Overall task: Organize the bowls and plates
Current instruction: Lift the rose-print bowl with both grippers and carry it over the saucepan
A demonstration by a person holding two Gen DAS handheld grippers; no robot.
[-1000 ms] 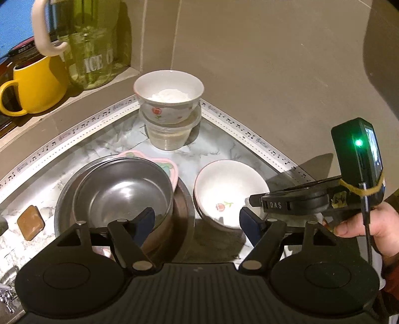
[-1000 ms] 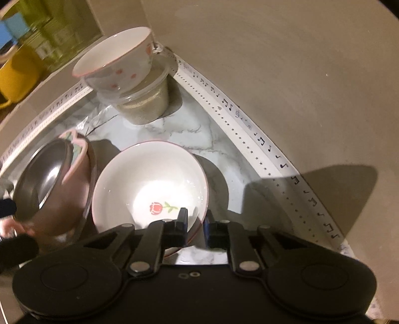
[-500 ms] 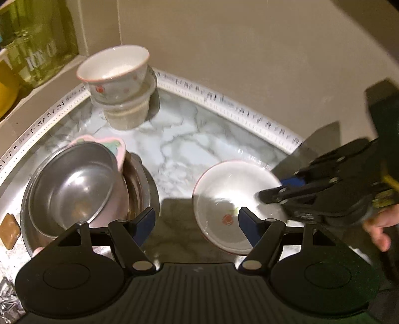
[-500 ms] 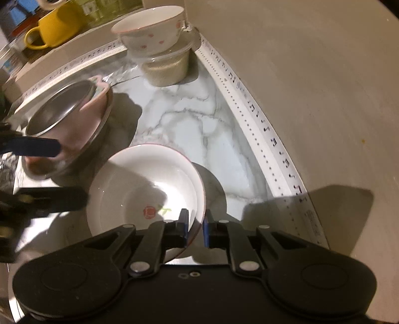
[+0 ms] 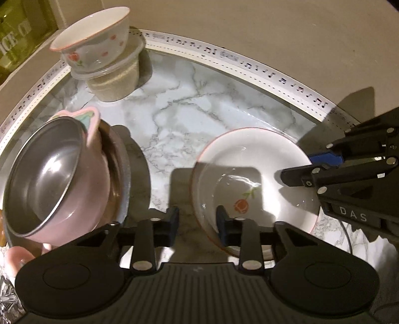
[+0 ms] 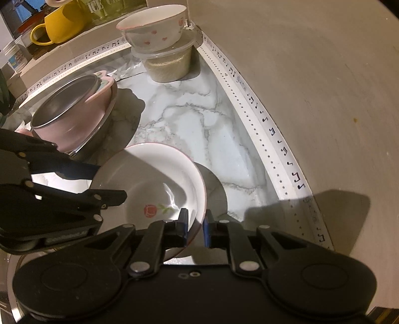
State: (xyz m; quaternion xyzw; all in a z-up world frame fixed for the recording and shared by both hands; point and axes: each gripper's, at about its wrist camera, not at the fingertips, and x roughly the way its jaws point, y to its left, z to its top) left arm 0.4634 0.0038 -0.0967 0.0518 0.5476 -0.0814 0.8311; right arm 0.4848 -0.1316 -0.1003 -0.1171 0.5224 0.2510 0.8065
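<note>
Sorting unfinished: rose bowl (image 6: 159,184) on the marble counter (image 5: 199,104), unstacked, right gripper (image 6: 195,225) clamped on its rim, left gripper (image 5: 197,224) closing astride the opposite rim; spotted bowl (image 6: 152,25) and steel bowl (image 5: 45,172) sit apart.

A white bowl (image 5: 254,179) with a thin pink rim is showing a red rose with a green stem inside. A second white bowl (image 6: 153,26) is wearing red hearts. A pink bowl (image 5: 97,184) is glowing beside them, on a grey-veined white marble counter (image 5: 189,104), with a yellow mug (image 6: 62,21), possibly ceramic, behind.
</note>
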